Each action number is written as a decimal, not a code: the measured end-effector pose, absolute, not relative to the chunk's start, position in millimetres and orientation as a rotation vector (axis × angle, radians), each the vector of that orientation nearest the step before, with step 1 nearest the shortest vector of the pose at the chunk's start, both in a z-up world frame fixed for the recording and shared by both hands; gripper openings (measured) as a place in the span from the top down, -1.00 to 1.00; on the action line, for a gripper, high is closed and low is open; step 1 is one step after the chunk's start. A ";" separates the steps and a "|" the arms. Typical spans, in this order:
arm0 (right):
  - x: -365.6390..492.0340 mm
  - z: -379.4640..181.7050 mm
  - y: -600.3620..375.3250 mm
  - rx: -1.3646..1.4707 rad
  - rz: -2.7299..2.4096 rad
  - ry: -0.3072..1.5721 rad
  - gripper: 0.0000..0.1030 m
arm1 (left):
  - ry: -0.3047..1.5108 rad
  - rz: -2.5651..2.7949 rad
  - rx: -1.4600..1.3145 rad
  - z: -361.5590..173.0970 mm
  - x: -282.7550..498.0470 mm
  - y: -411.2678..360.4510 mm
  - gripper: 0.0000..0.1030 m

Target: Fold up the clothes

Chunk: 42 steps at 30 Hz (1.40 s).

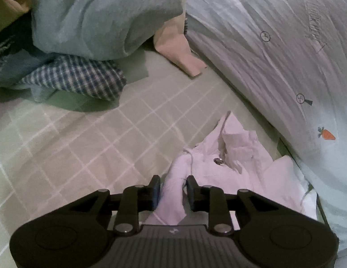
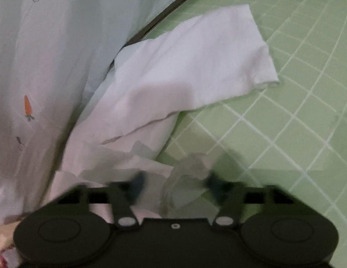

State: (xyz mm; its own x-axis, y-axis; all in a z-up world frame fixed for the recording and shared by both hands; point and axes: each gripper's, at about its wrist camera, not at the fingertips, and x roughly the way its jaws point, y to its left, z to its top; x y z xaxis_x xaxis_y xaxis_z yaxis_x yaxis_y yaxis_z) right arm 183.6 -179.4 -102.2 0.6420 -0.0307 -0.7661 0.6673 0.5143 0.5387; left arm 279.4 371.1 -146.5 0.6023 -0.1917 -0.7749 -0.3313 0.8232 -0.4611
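A white garment [image 1: 229,156] lies crumpled on the green checked sheet [image 1: 84,145], with a small metal fastener showing. My left gripper [image 1: 173,189] has a bunched fold of it between its fingers, pinched from both sides. In the right wrist view the same white garment [image 2: 184,67] spreads flat toward the far right over the sheet [image 2: 296,111]. My right gripper [image 2: 175,185] is blurred; its fingers stand apart with a fold of white cloth lying between them, and I cannot tell whether they grip it.
A pile of clothes lies at the far left: a light blue garment [image 1: 95,15], a blue checked one [image 1: 79,78] and a beige piece [image 1: 180,51]. A pale quilt with carrot prints [image 1: 285,55] runs along the right side and also shows in the right wrist view [image 2: 39,67].
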 end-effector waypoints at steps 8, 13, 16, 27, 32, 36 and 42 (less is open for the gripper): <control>137.6 -22.9 -186.6 0.777 -0.440 0.510 0.85 | 0.917 0.161 -0.567 -128.8 248.3 361.0 0.39; 87.5 47.9 -207.4 0.508 -0.550 0.338 0.85 | 0.902 0.205 -0.590 -126.2 218.9 340.8 0.28; 69.6 49.4 -235.8 0.402 -0.660 0.384 0.85 | 0.909 0.213 -0.641 -134.0 200.1 327.3 0.13; 45.9 20.8 -295.6 0.453 -0.742 0.496 0.84 | 0.868 0.299 -0.838 -149.0 179.3 299.7 -0.25; 56.4 6.7 -309.0 0.483 -0.759 0.514 0.83 | 0.819 0.337 -0.960 -150.1 196.3 307.6 -0.34; 64.8 -4.5 -319.7 0.507 -0.773 0.528 0.83 | 0.834 0.348 -0.933 -148.0 221.2 306.5 -0.49; 84.7 -18.2 -330.5 0.490 -0.812 0.565 0.83 | 0.982 0.463 -0.838 -165.8 262.6 292.7 -0.32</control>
